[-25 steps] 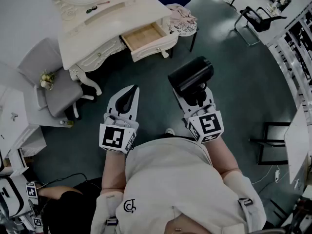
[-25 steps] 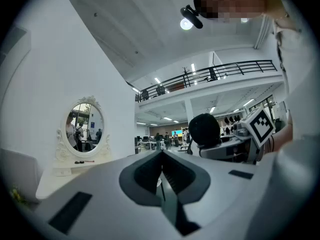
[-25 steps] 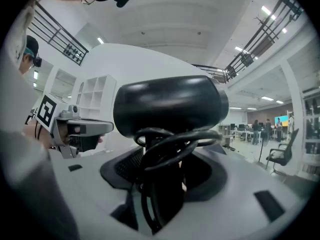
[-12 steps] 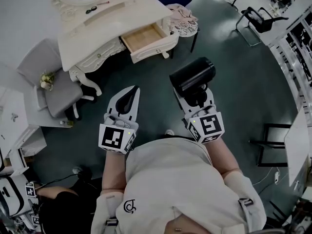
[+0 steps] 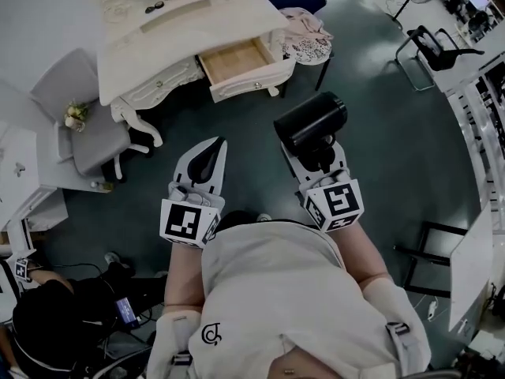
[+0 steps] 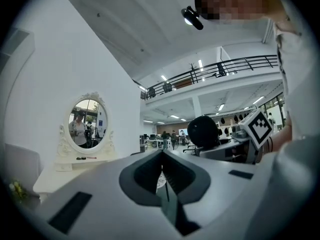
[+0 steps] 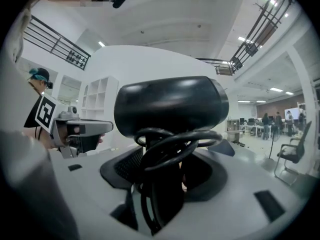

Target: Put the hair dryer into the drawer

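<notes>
Drawer (image 5: 235, 61) drifted slightly right in view; right gripper (image 5: 317, 160) jaws clamp hair dryer (image 5: 309, 121), left gripper (image 5: 213, 150) jaws closed.

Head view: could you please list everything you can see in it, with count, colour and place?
Black hair dryer with coiled cord: one, black, centre right.
Cream dressing table: one, cream, top left.
Open wood-lined drawer: one, light wood inside, table's right end.
Grey padded chair: one, grey, beside the table's left end.
Round stool with lace cover: one, white, right of the drawer.
Black frame chair: one, black, top right.
Bystander: one, dark clothes, bottom left.
Left gripper: one, white, jaws together, empty.
Right gripper: one, white, shut on the hair dryer.
</notes>
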Available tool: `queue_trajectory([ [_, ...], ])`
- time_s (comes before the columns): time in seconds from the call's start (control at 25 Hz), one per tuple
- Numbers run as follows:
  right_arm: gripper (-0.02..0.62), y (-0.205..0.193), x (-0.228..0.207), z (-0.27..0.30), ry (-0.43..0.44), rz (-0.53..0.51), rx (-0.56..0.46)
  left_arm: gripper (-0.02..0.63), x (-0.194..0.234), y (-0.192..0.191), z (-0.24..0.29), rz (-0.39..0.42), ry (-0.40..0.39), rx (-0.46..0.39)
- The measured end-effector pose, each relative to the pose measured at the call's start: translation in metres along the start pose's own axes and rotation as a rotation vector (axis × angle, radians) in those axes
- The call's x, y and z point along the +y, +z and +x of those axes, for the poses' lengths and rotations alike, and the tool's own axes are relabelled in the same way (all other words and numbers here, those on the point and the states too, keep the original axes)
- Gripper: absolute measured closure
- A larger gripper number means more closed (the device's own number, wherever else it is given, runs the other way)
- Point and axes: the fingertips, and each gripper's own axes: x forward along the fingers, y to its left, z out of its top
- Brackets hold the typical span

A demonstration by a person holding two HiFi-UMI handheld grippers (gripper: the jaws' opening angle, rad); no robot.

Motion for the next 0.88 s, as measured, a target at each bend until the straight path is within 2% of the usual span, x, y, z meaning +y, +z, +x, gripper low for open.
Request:
queue_trajectory([
  [0.16,0.348,-0.009,-0.013,0.013,0.029,-0.004,0.031,0.592,0.0,-0.006,0.013,0.032,0.028,0.038],
  [0.36,0.348,-0.014,-0.029,0.036,0.046,0.03,0.042,0.592,0.02,-0.013,0.03,-0.006,0.083,0.047],
  [0.52,0.348,-0.019,-0.044,0.064,0.047,0.041,0.058,0.592,0.037,-0.025,0.052,-0.024,0.074,0.062],
  [0.68,0.348,-0.019,-0.059,0.103,0.037,0.041,0.069,0.592,0.065,-0.029,0.086,-0.024,0.058,0.062],
  [0.88,0.348,-0.011,-0.078,0.166,0.029,0.036,0.093,0.592,0.12,-0.026,0.135,-0.042,0.052,0.049],
])
